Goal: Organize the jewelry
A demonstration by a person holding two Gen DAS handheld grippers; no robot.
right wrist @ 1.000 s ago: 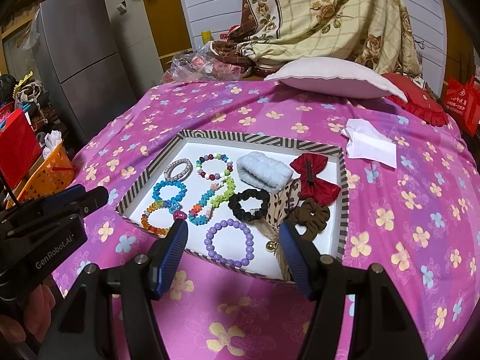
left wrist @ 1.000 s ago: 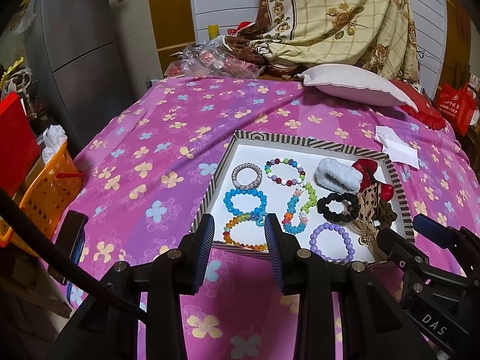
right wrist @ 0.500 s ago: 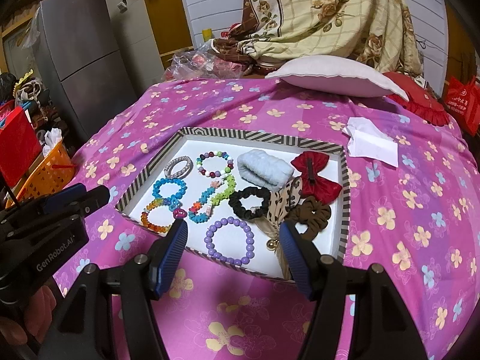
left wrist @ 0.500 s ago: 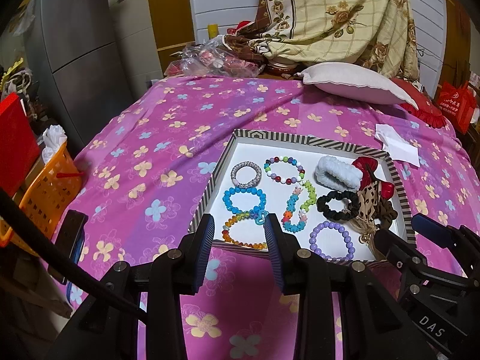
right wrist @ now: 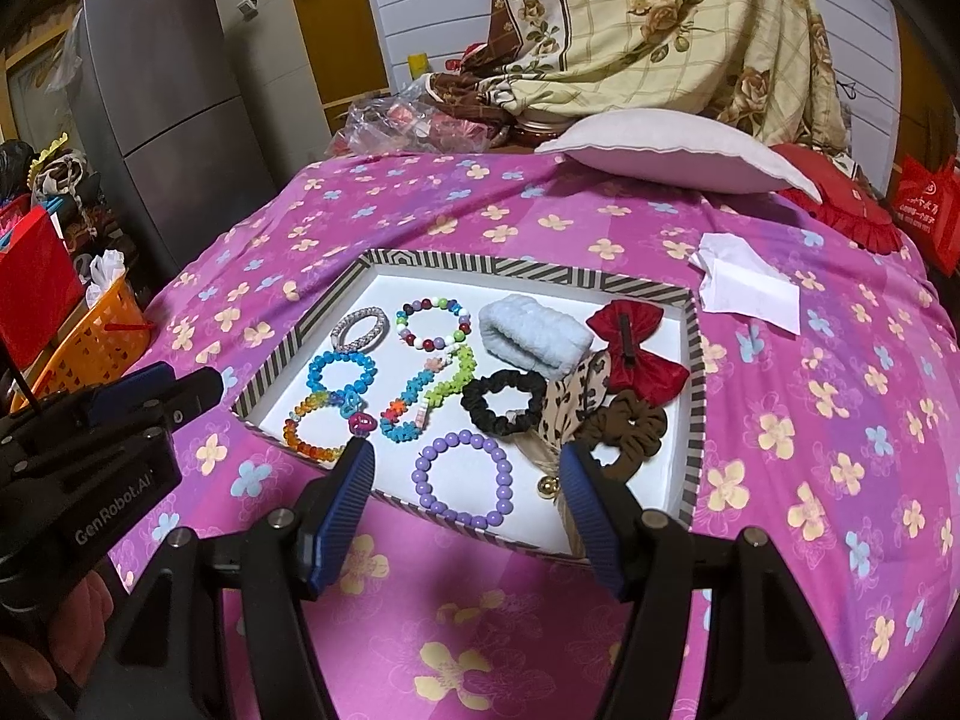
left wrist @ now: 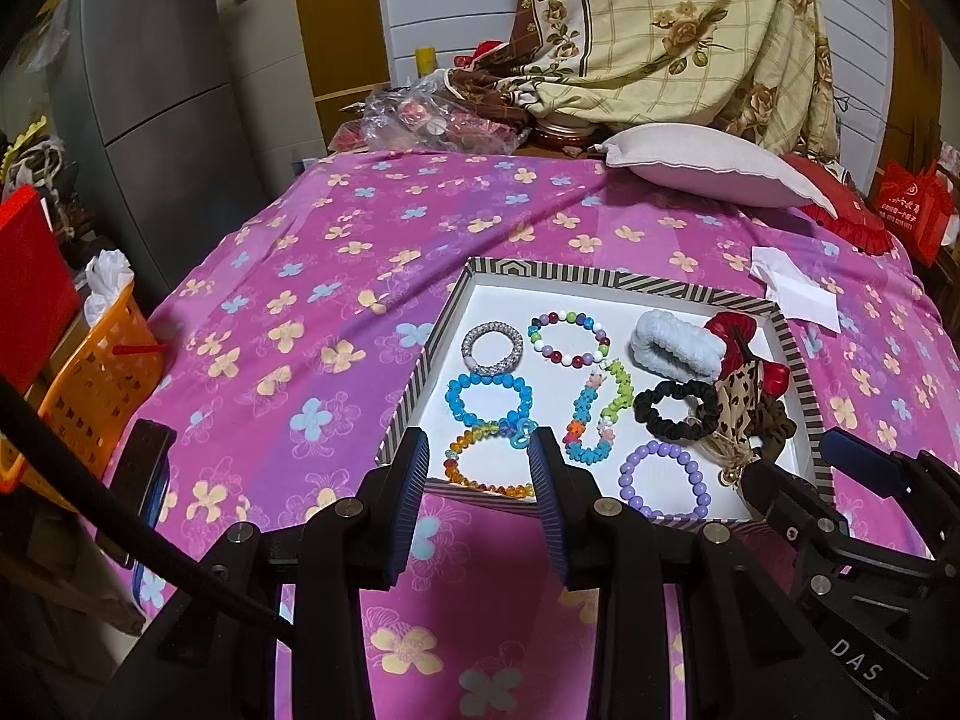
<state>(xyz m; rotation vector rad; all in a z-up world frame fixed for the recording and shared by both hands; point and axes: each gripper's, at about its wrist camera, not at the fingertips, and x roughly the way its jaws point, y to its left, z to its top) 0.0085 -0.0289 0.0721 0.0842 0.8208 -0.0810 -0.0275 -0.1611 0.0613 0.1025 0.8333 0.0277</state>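
A shallow white tray with a striped rim [left wrist: 618,279] [right wrist: 522,267] lies on the pink flowered bedspread. Inside it lie several bead bracelets: a silver one [left wrist: 492,346], a blue one [right wrist: 341,369], a rainbow one [left wrist: 480,468], a purple one [right wrist: 465,477]. Beside them are a black scrunchie [right wrist: 503,401], a pale blue fluffy band [right wrist: 534,339], a red bow [right wrist: 635,347] and a brown scrunchie [right wrist: 627,427]. My left gripper [left wrist: 479,483] hovers open over the tray's near left edge, holding nothing. My right gripper [right wrist: 465,495] hangs open above the purple bracelet.
A grey pillow [right wrist: 672,147] and a heaped floral blanket [right wrist: 654,30] sit at the far side. A white folded paper [right wrist: 747,288] lies right of the tray. An orange basket [left wrist: 99,378] and a grey fridge [left wrist: 150,108] stand at the left, off the bed.
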